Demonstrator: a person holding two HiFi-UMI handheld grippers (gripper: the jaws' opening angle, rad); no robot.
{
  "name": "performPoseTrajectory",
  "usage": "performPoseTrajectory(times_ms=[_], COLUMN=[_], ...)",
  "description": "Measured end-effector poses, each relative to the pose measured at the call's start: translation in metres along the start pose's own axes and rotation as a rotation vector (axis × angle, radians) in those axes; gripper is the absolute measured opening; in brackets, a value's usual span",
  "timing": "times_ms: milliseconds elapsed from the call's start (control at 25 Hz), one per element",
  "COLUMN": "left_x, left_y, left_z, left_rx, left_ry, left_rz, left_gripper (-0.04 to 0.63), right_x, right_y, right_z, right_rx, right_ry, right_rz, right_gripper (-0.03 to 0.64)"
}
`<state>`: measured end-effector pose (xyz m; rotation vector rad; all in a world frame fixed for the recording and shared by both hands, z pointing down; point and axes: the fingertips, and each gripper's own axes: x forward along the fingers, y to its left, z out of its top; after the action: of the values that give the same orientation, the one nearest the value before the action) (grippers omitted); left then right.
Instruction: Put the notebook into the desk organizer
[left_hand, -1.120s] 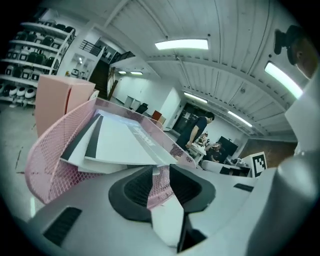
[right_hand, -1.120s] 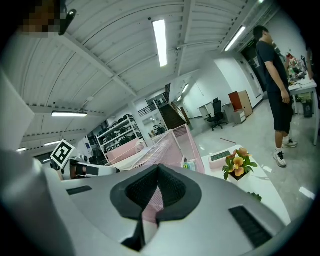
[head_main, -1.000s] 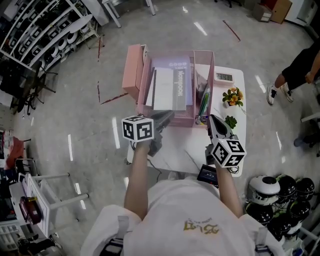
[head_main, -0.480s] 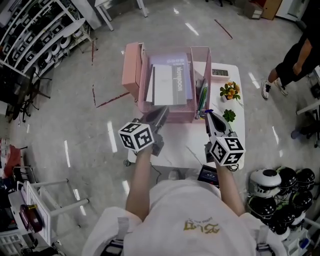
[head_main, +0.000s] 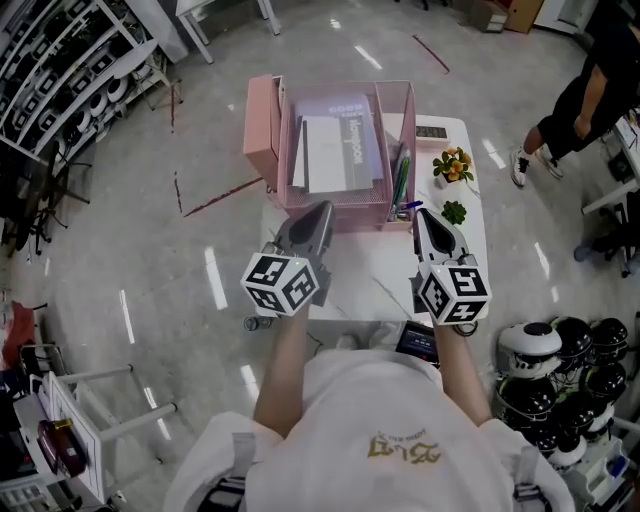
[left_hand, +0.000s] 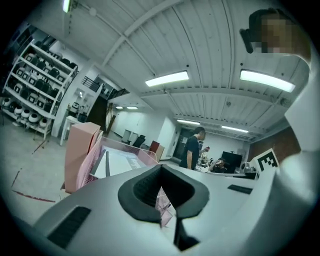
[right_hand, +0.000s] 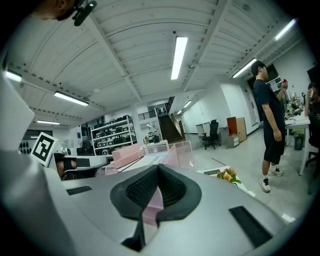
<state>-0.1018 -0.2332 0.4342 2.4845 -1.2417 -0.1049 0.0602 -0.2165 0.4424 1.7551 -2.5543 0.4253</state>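
The pink wire desk organizer (head_main: 283, 140) stands at the far end of the small white table (head_main: 368, 280). A lavender notebook (head_main: 355, 125) and a white one (head_main: 327, 155) lie inside its wide compartment. My left gripper (head_main: 318, 210) is shut and empty, its tips just short of the organizer's front wall. My right gripper (head_main: 422, 213) is also shut with nothing held, near the front right corner. The left gripper view has the left gripper (left_hand: 161, 167) pointing at the organizer (left_hand: 82, 150) with the notebook (left_hand: 120, 161) in it. The right gripper (right_hand: 159, 167) faces the organizer (right_hand: 175, 150).
Pens (head_main: 401, 183) stand in the organizer's narrow right compartment. A digital clock (head_main: 431, 131), orange flowers (head_main: 454, 165) and a small green plant (head_main: 455, 212) line the table's right side. Helmets (head_main: 560, 375) lie on the floor at right; a person (head_main: 590, 95) stands at far right.
The left gripper has drawn back a little from the organizer's front and its jaws have come together. The right gripper has barely moved.
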Motion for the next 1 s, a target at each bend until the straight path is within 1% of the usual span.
performPoseTrajectory(times_ms=[80, 200, 440, 1000], left_x=[-0.004, -0.011, -0.021, -0.027], left_y=[-0.004, -0.003, 0.001, 0.006], left_z=[0.002, 0.004, 0.003, 0.0], left_rx=[0.028, 0.039, 0.017, 0.02], left_ry=[-0.007, -0.006, 0.005, 0.002], left_rz=[-0.004, 0.007, 0.02, 0.04], left_gripper=[0.018, 0.018, 0.017, 0.017], right_x=[-0.004, -0.008, -0.015, -0.014], right_y=[0.002, 0.009, 0.02, 0.026], right_z=[0.002, 0.001, 0.0, -0.003], right_rx=[0.002, 0.003, -0.003, 0.0], right_ry=[-0.009, -0.016, -0.014, -0.01], right_rz=[-0.01, -0.017, -0.016, 0.007], right_gripper=[0.011, 0.012, 0.011, 0.011])
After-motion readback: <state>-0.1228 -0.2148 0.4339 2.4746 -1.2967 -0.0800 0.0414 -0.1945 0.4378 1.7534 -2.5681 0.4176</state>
